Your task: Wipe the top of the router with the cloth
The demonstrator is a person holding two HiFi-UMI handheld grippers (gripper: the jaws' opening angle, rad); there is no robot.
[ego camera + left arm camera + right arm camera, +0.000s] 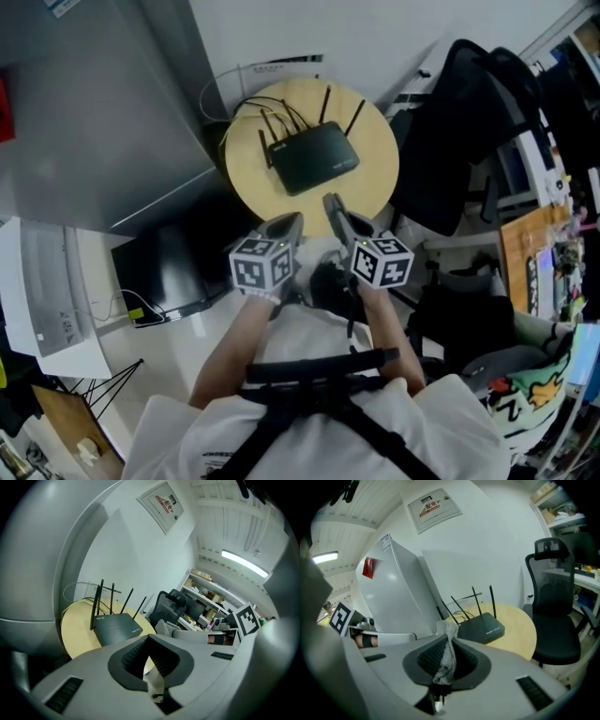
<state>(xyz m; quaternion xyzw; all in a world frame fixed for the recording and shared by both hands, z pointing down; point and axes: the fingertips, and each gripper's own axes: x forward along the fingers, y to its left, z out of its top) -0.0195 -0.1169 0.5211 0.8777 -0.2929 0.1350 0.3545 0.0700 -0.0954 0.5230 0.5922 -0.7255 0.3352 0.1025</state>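
R fingers (446, 641) clamped on the cloth (449, 654). It's a grey strip pinched btwn the pads w/ a tuft poking out past the tips, so there's loose fabric to drag across a surface. L fingers (149, 640) are pressed together at the tips w/ nothing in them. I reckon L is just riding along as a spare, maybe to steady things later.

Router (314, 157) sits on the round wooden table (251, 183), antennas up at the far edge and the flat top facing me. Both grippers hang just short of the table's near rim, apart from the router, noses pointed at it. My guess is that's the approach before the wipe, since no cloth is on the router yet.

Head view gives the layout: router roughly mid-table, me at the near side, L gripper (289, 225) and R gripper (334, 208) side by side. It doesn't show the cloth clearly, though. R gripper view settles the grip and shows the router (482, 627) just ahead and to the right, office chair (553, 597) beyond. L gripper view shows the router (117, 627) from the other side, w/ its cables trailing off the table (77, 637) behind it.
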